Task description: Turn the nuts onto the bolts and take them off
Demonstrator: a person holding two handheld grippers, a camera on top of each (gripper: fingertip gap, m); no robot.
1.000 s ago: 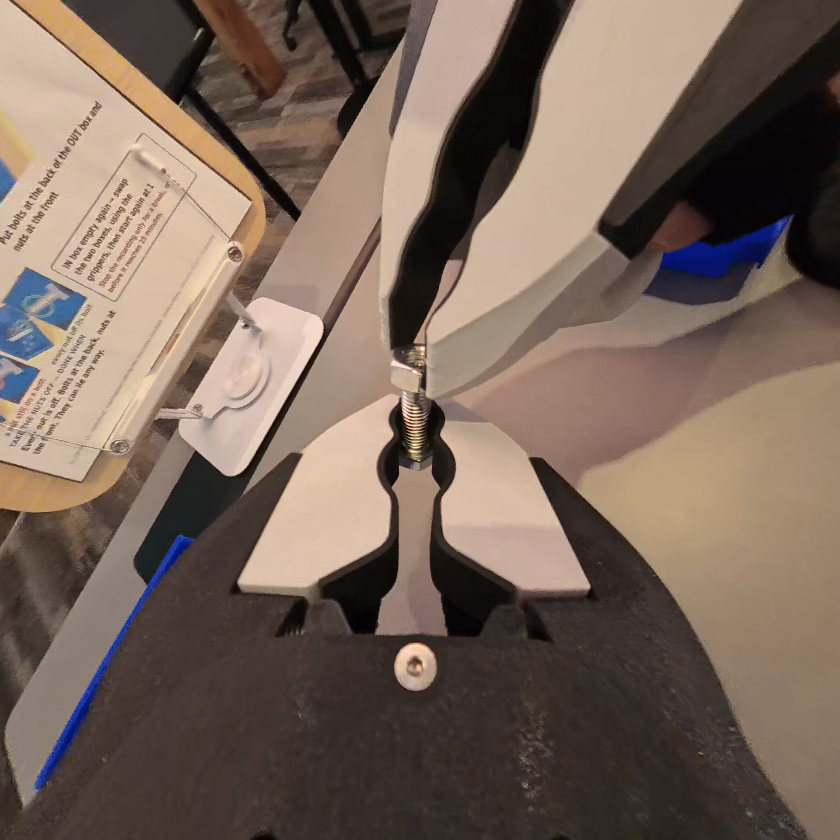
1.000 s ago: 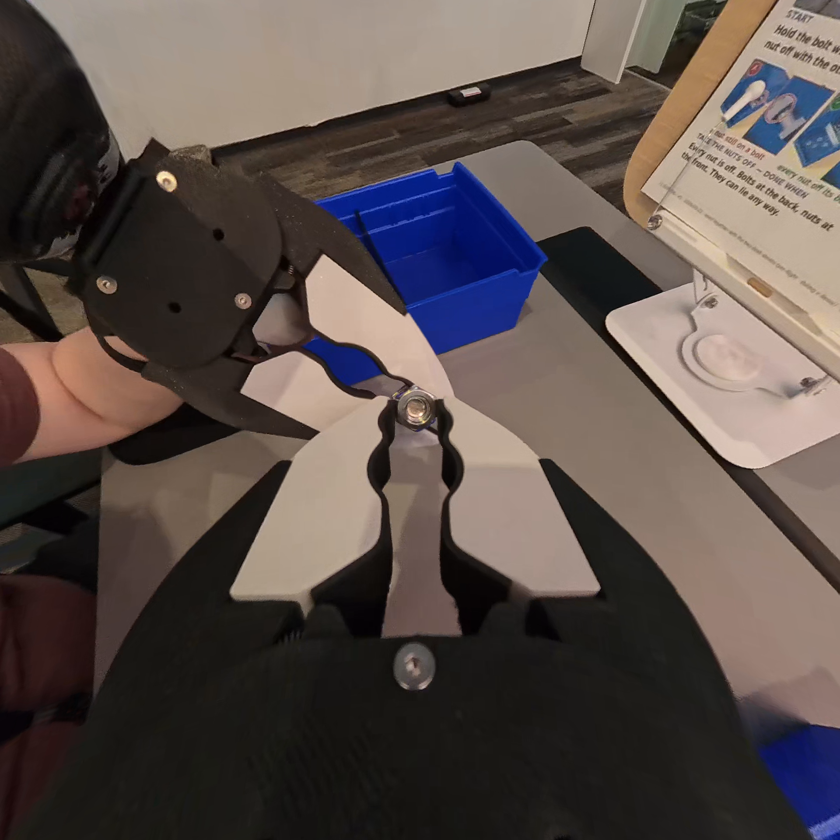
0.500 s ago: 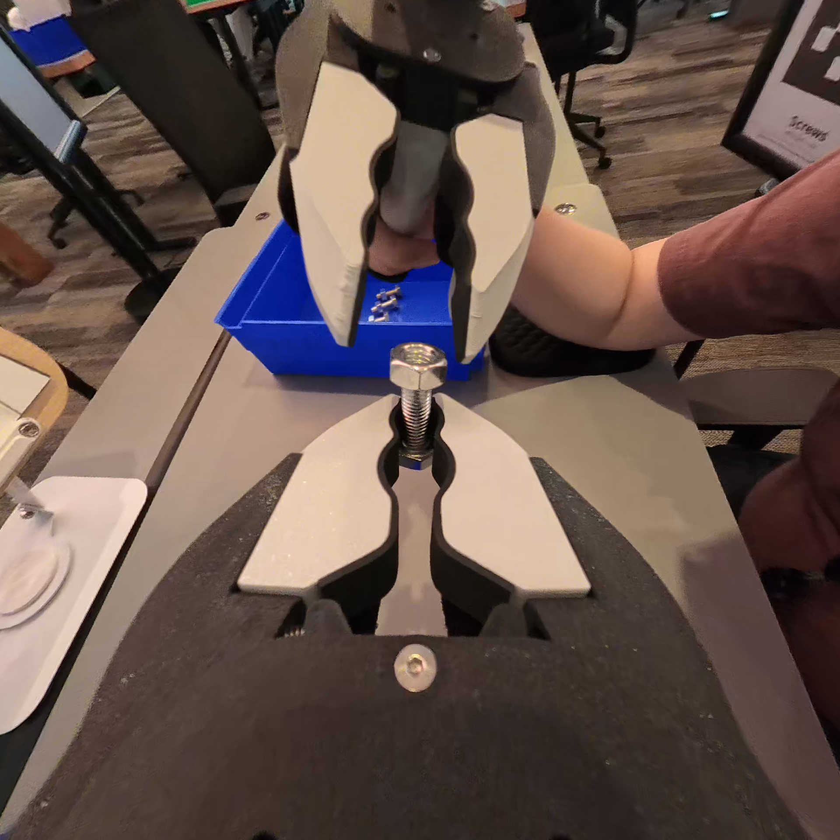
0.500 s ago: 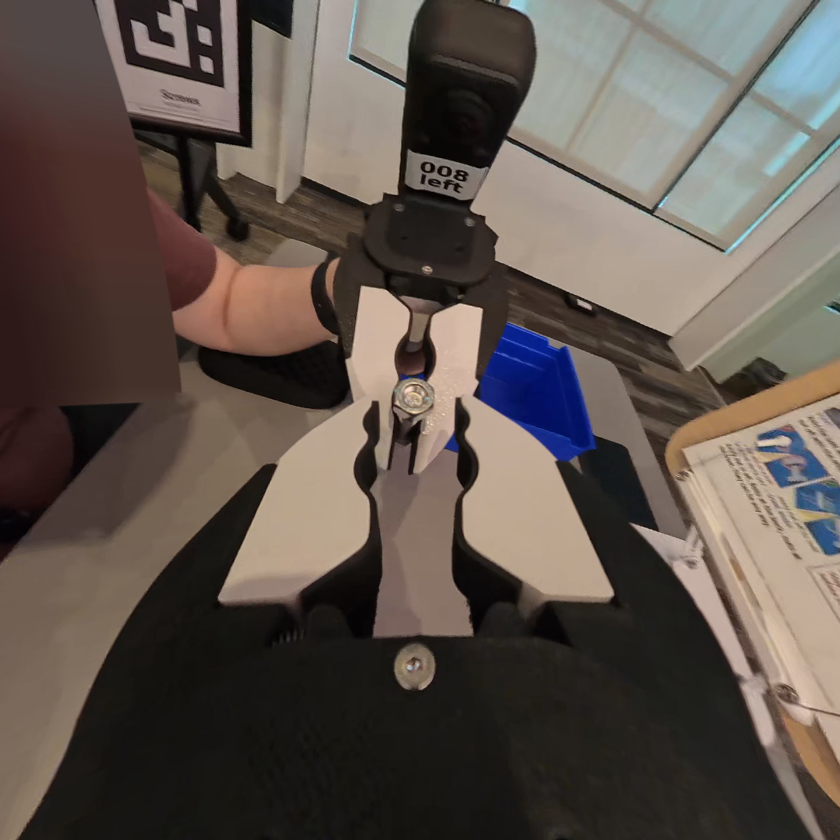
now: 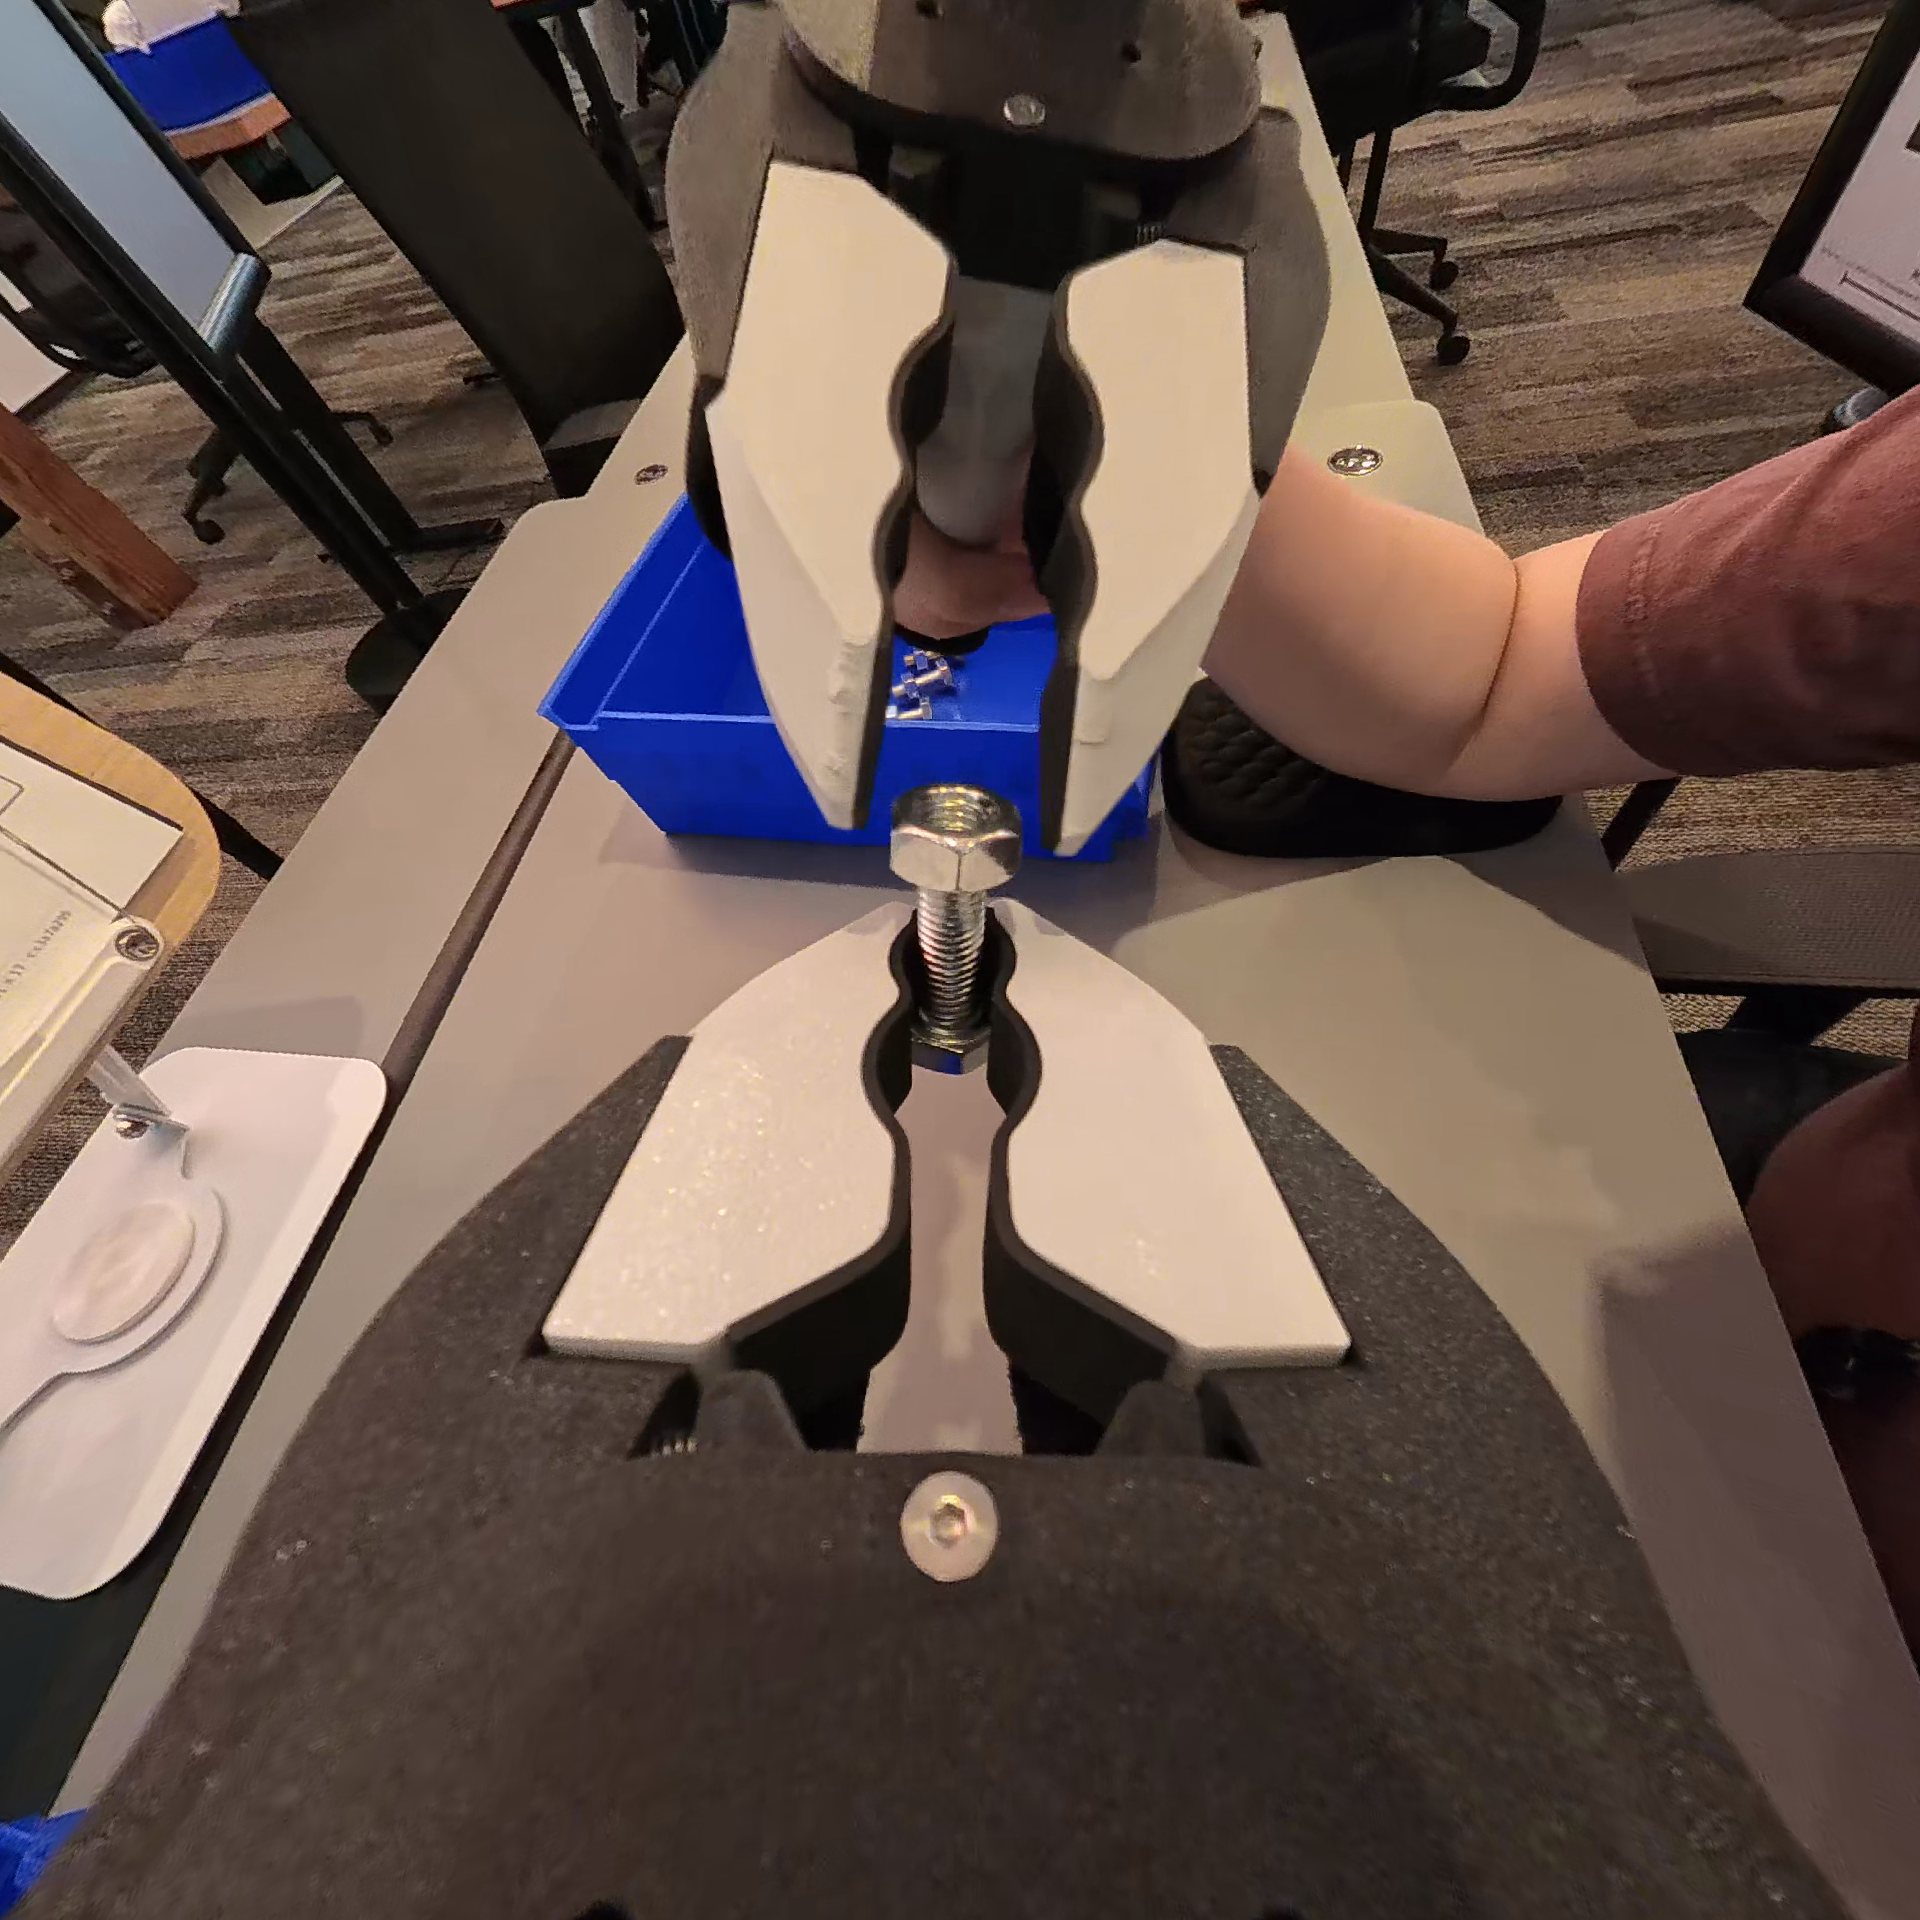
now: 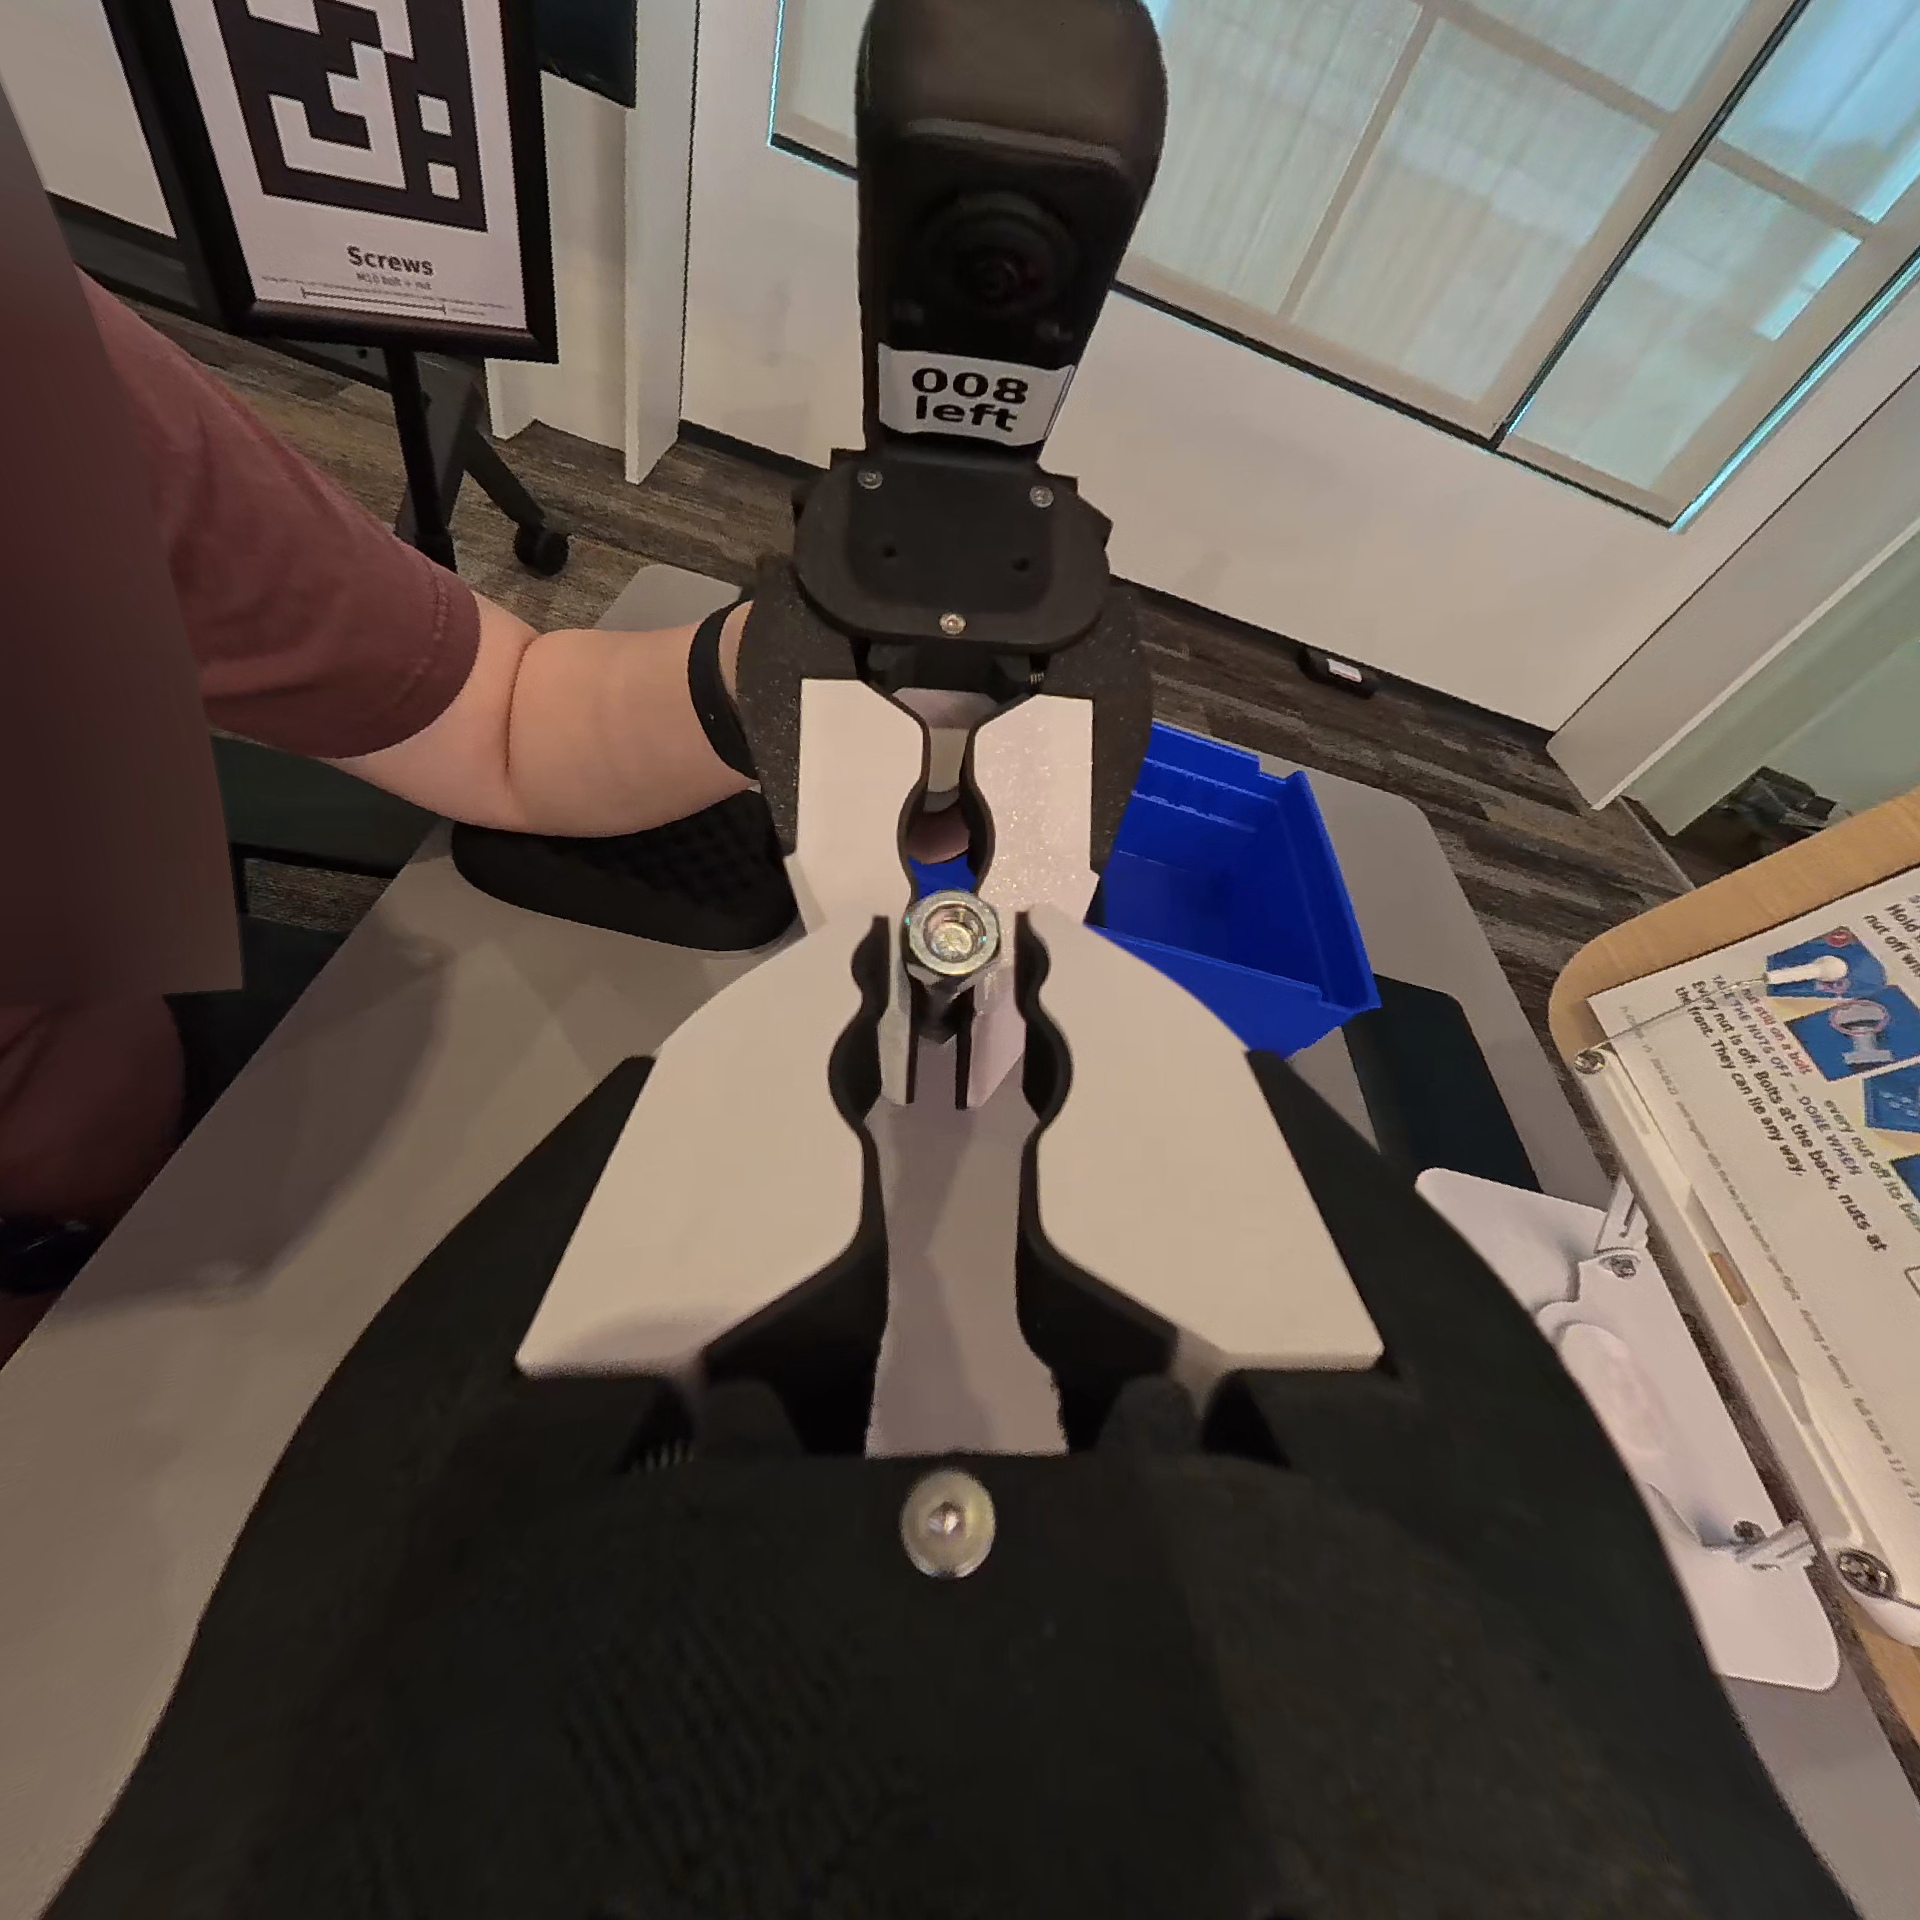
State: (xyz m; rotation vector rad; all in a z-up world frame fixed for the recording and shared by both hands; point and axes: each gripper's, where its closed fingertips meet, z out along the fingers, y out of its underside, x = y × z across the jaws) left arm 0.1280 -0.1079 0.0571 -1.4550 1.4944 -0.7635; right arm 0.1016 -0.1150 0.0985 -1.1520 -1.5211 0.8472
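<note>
Two grippers facing each other over grey table (image 5: 1351,1039), blue bin (image 5: 727,758) sitting behind. Left gripper (image 5: 951,925) clamping tight on bolt (image 5: 948,977), shank pointing forward. Right gripper (image 5: 961,821) gaping wide, straddling nut (image 5: 954,847) at bolt tip without touching.

An office: rolling chairs (image 5: 1423,156), carpet-tile floor (image 5: 1621,343), grey desk (image 5: 1351,997).

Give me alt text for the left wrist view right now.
The left gripper is shut on a bolt that points away from the camera, a nut near its far end. The right gripper faces it, fingers open either side of the nut, with a blue bin behind on the grey table.
</note>
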